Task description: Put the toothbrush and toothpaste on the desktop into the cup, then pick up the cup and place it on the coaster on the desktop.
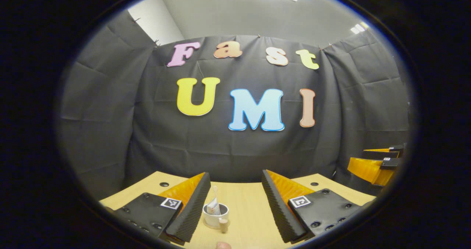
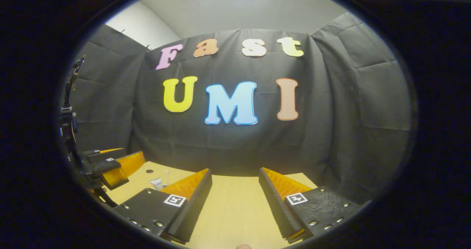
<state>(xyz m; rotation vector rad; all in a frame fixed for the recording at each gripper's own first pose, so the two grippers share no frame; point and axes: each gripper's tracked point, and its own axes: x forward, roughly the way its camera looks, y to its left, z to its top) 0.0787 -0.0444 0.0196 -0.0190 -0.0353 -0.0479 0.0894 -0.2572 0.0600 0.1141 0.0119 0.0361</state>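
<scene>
Nearest the lens of the left gripper view, the left gripper (image 1: 236, 204) holds its two black ribbed fingers (image 1: 191, 212) spread wide apart, released, with nothing between the pads. It is held level just above the desktop (image 1: 250, 219), pointing straight at the booth's back wall. Between the fingers, closer to the left one but not touching it, a white cup (image 1: 215, 216) stands upright on the wood. A toothpaste tube (image 1: 213, 204) sticks up out of the cup, leaning a little; whether the toothbrush is in there too cannot be told. Just beside the cup's near rim sits a small tan piece that cannot be identified. Farther off at the right edge, the right gripper (image 1: 382, 162) shows side-on, orange and black, raised above the desktop.

Low in the right gripper view, that gripper's own fingers (image 2: 191, 204) also stand wide apart and released, over bare wood, aimed at the back wall. Beyond its left finger the toothpaste (image 2: 157, 183) pokes up, the cup hidden. At the far left edge the left gripper appears, level, with the rig behind it
</scene>
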